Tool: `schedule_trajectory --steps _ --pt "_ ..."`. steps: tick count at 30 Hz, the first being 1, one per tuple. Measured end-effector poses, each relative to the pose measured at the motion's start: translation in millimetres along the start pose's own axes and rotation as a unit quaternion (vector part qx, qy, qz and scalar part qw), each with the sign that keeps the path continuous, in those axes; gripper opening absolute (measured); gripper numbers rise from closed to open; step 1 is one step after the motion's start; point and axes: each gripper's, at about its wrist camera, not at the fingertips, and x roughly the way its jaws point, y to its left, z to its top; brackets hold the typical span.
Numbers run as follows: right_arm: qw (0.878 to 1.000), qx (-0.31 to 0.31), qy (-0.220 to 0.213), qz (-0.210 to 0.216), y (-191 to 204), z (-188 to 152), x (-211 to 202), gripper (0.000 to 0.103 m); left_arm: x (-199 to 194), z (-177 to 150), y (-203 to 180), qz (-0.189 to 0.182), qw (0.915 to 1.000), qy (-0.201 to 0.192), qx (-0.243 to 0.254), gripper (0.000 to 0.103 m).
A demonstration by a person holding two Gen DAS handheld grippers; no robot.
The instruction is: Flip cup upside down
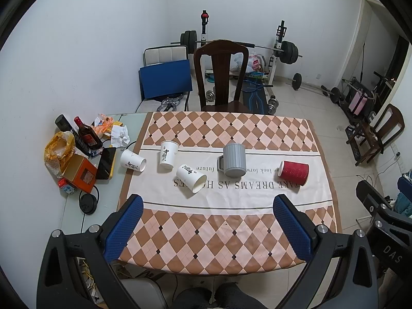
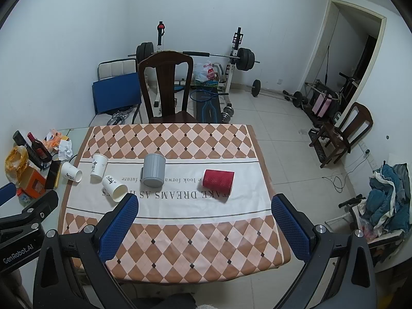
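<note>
A grey ribbed mug (image 1: 233, 163) (image 2: 153, 170) lies on its side mid-table, mouth toward me. A red ripple paper cup (image 1: 294, 172) (image 2: 218, 180) lies on its side to its right. One white paper cup (image 1: 168, 157) (image 2: 97, 170) stands with its narrow end down. Two more white cups (image 1: 191, 178) (image 1: 133, 164) lie on their sides; the right wrist view shows them too (image 2: 114, 188) (image 2: 71, 171). My left gripper (image 1: 207, 204) and right gripper (image 2: 204, 204) are open and empty, above the near table edge.
The table carries a checked cloth (image 1: 226, 234). Clutter sits at the table's left: a bottle (image 1: 87, 135), an orange box (image 1: 79, 175), a bag (image 1: 58, 152), a phone (image 1: 106, 163). A wooden chair (image 1: 221, 74) stands behind. Weights line the wall.
</note>
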Motion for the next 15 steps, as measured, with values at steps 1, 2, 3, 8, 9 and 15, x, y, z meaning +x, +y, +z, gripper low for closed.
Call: schedule_trajectory --steps 1,2,3,8,9,15 --pt "1.000 0.000 0.000 0.001 0 0 0 0.103 0 0 -1 0.000 1.0000 0.000 0.001 0.103" --pt "1.000 0.001 -0.001 0.000 -1 0 0 0.103 0 0 -1 -0.001 1.0000 0.000 0.002 0.103" --pt "1.000 0.002 0.000 0.000 -1 0 0 0.103 0 0 0 -0.002 1.0000 0.000 0.001 0.103" --pt "1.000 0.008 0.007 -0.005 -3 4 -2 0.103 3 5 -10 -0.011 0.9999 0.003 0.010 0.103" --pt "1.000 0.012 0.009 -0.009 -5 3 -1 0.103 5 6 -11 -0.011 0.9999 0.002 0.013 0.103" --pt "0.998 0.031 0.040 -0.039 -12 1 42 0.103 59 10 -5 0.017 0.9992 0.012 0.035 0.103"
